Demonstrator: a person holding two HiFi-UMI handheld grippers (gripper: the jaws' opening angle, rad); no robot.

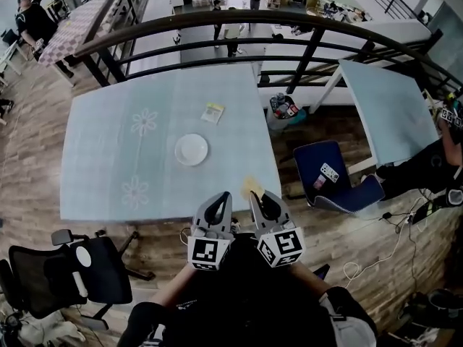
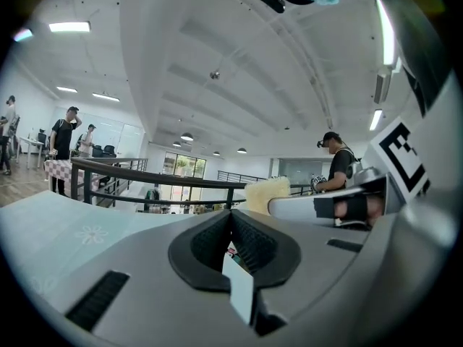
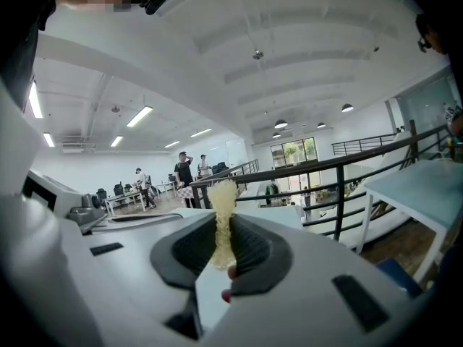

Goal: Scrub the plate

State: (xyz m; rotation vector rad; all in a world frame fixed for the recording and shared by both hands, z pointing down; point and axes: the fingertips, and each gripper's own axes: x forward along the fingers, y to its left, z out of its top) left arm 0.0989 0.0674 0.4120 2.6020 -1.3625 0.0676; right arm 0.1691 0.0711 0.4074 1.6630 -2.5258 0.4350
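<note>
A small white plate [image 1: 192, 150] lies near the middle of the pale blue table [image 1: 108, 165]. Both grippers hang side by side at the table's near edge, well short of the plate and tilted upward. My right gripper [image 1: 253, 191] is shut on a yellow sponge [image 1: 251, 185], which sticks up squeezed between the jaws in the right gripper view [image 3: 221, 215]. My left gripper [image 1: 223, 196] is shut with nothing between its jaws [image 2: 231, 223]. The sponge [image 2: 266, 194] also shows in the left gripper view, to the right of the jaws.
A yellow-and-white card [image 1: 213, 113] lies on the table beyond the plate. A black railing [image 1: 239, 20] runs behind the table. A black office chair [image 1: 72, 266] stands at lower left, a blue chair [image 1: 333, 176] to the right, and a second table [image 1: 391, 107] further right.
</note>
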